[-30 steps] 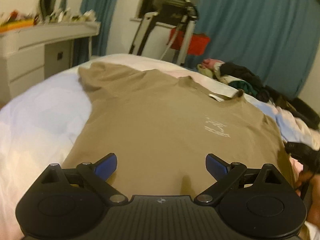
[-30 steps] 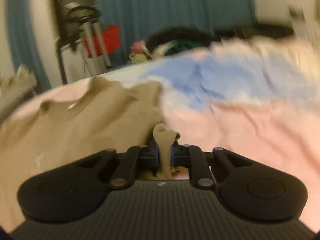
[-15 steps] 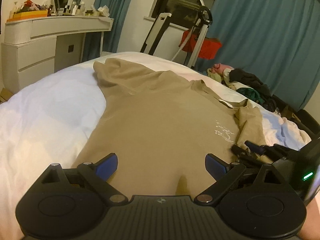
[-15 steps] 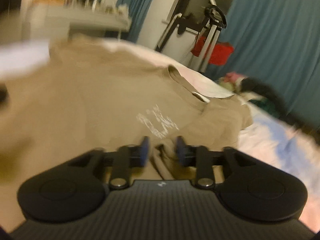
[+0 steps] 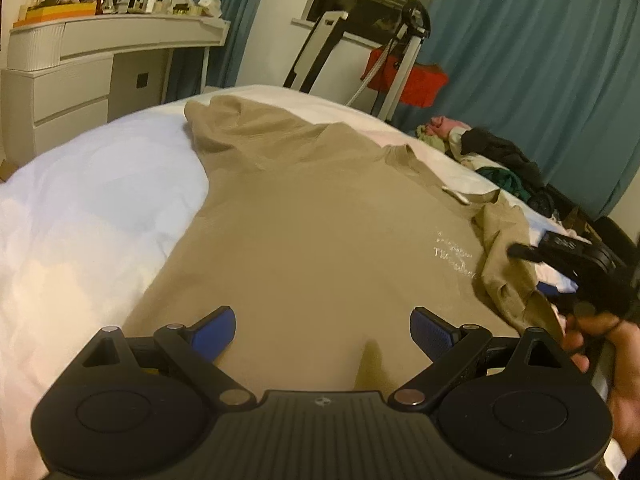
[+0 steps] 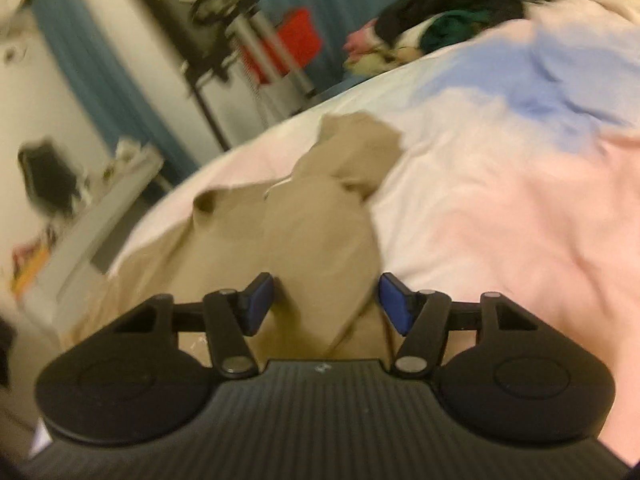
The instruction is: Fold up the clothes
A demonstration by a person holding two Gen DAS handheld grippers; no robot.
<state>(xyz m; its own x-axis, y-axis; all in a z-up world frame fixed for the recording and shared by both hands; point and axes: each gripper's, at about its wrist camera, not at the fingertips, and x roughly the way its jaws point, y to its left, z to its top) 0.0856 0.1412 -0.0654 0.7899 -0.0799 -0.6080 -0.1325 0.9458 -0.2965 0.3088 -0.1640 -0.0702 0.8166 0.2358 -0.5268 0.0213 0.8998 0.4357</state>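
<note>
hovering left tongs agape, tan shirt

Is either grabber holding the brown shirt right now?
No. The left gripper and right gripper are both open; the tan shirt lies loose on the bed.

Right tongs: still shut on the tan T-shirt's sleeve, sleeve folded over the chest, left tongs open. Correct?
Not quite. The right tongs are open: the right wrist view shows the blue pads apart with tan T-shirt fabric lying loose between them. The rest holds: the sleeve lies folded in beside the chest print, and the left tongs are open.
</note>
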